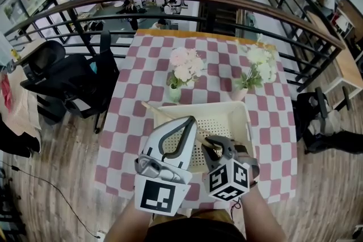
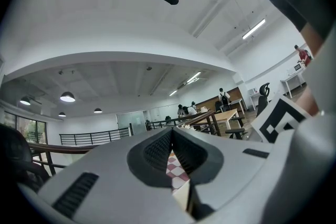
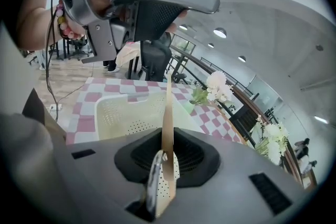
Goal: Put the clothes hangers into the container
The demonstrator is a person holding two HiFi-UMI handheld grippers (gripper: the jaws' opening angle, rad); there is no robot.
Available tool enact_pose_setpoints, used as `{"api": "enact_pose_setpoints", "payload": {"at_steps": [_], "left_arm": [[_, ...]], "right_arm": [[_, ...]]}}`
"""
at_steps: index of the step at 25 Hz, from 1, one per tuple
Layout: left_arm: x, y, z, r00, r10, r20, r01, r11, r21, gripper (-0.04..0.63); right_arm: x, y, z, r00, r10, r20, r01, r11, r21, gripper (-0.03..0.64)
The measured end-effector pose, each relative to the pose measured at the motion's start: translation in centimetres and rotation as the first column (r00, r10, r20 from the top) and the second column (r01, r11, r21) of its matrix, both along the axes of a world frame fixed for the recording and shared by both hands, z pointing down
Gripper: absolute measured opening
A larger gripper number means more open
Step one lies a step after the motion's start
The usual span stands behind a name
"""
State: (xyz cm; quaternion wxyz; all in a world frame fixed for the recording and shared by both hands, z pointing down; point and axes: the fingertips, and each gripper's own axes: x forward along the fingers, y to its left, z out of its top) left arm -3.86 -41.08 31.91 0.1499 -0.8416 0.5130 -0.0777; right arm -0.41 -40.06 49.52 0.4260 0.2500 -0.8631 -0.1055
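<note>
Wooden clothes hanger sits clamped edge-on between the jaws of our right gripper, which we tilt downward over the cream perforated container on the checked tablecloth. The hanger's far end reaches out past the container's far left corner. Our left gripper points level just beside the right one, above the container's left part, with its jaws pressed together at the tips (the container's perforated floor shows below the hanger).
</note>
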Motion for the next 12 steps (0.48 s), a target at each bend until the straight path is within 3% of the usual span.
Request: {"api": "enact_pose_setpoints", "payload": {"at_steps": [12], "left_arm": [[-1.3,0.3,0.3,1.0,-0.014,0.0,0.014,1.0,-0.002,0.008]], "right_arm": [[-1.3,0.2,1.1,1.0,-0.015,-0.024,0.015,1.0,-0.017,0.069]]}}
